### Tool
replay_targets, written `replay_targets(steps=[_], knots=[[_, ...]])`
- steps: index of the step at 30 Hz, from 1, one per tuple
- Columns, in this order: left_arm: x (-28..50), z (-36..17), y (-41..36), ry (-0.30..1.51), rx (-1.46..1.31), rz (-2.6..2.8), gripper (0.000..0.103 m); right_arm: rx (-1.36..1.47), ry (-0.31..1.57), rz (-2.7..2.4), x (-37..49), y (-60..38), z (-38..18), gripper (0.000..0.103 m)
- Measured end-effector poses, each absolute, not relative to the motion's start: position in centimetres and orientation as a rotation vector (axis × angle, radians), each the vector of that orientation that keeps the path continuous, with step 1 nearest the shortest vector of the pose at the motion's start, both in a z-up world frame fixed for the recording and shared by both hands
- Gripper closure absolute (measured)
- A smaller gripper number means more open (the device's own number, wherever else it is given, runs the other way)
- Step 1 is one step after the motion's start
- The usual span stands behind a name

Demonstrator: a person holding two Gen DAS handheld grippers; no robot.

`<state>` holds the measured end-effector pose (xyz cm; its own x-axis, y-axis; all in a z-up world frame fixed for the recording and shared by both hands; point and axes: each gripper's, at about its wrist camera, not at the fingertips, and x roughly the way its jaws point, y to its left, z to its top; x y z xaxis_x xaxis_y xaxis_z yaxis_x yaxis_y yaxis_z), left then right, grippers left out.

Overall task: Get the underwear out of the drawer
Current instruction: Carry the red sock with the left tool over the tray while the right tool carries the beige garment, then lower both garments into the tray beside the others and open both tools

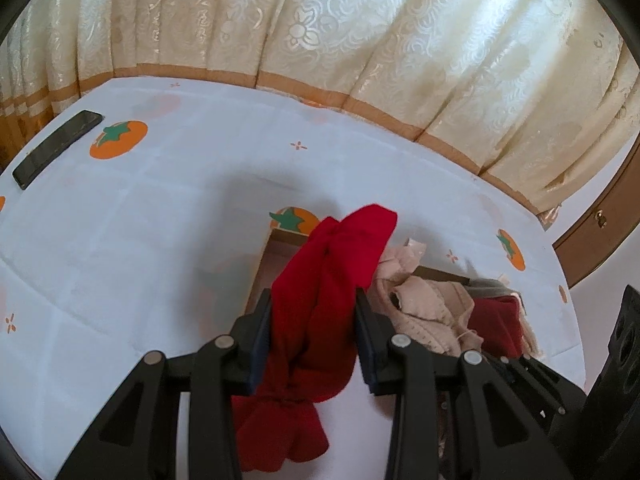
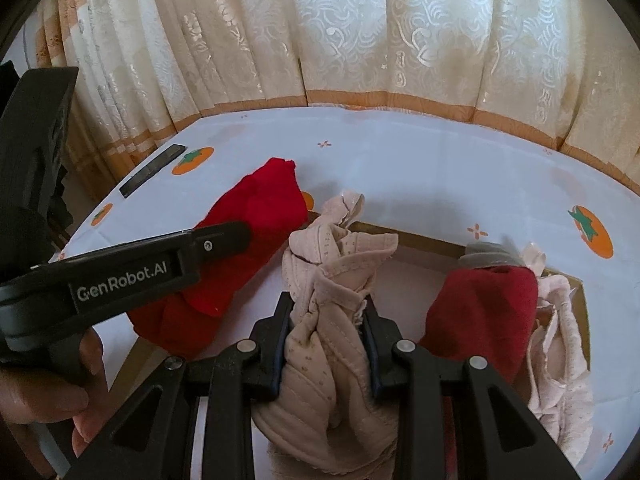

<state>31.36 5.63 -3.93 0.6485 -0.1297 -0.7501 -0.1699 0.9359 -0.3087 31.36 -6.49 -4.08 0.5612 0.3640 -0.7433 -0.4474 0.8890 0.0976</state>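
Sitting on the white cloth-covered table [image 2: 400, 152] printed with orange persimmons, the shallow brown cardboard drawer box [image 2: 432, 245] serves as landmark. Left gripper [image 1: 314, 300]: fingers clamped on a bunched bright red knit underwear piece [image 1: 320, 300], lifted above the box's left end and hanging past the near edge. Right gripper [image 2: 328, 304]: fingers clamped on a crumpled pale pink perforated underwear piece [image 2: 332, 280], raised over the middle of the box. Remaining at the box's right end: a dark red fabric garment [image 2: 488, 312], a grey folded item [image 2: 486, 252] behind it, and a light pink lace-trimmed garment [image 2: 560, 344] spilling over the right wall. Far left of the box, at the table's edge: a flat black phone [image 1: 56, 148]. Behind the box: cream brocade curtains [image 2: 360, 32].
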Motion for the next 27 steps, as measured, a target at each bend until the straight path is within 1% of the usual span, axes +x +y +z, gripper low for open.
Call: replay_targets(steps=[6,7,8,10,11,14,16,18,27], knots=[[31.6,-4.2,5.8,0.871,-0.360,0.025,0.065,-0.109,0.854,0.478,31.5,-6.4,-4.2,0.068],[31.6,-4.2,5.7,0.870,-0.350,0.021,0.064,-0.111,0.853,0.480,31.5,-6.4,-4.2,0.068],[31.6,-4.2,5.6,0.871,-0.341,0.017,0.061,-0.115,0.855,0.482,31.5,-6.3,-4.3,0.067],[31.3,-4.1,5.5,0.866,-0.326,0.014,0.059,-0.116,0.854,0.485,31.6,-6.4,-4.3,0.059],[31.2,-4.2,5.5,0.866,-0.324,0.011,0.057,-0.113,0.852,0.487,31.6,-6.4,-4.3,0.058],[31.0,-4.1,5.2,0.864,-0.312,-0.004,0.054,-0.101,0.853,0.486,31.5,-6.8,-4.3,0.053],[30.6,-3.9,5.3,0.860,-0.324,-0.011,0.052,-0.099,0.850,0.482,31.3,-7.0,-4.2,0.047],[30.2,-3.3,5.2,0.837,-0.318,-0.018,0.049,-0.099,0.835,0.475,30.9,-7.2,-4.0,0.045],[27.2,-0.5,4.8,0.737,-0.282,-0.054,0.045,-0.081,0.793,0.480,29.3,-8.2,-3.2,0.043]])
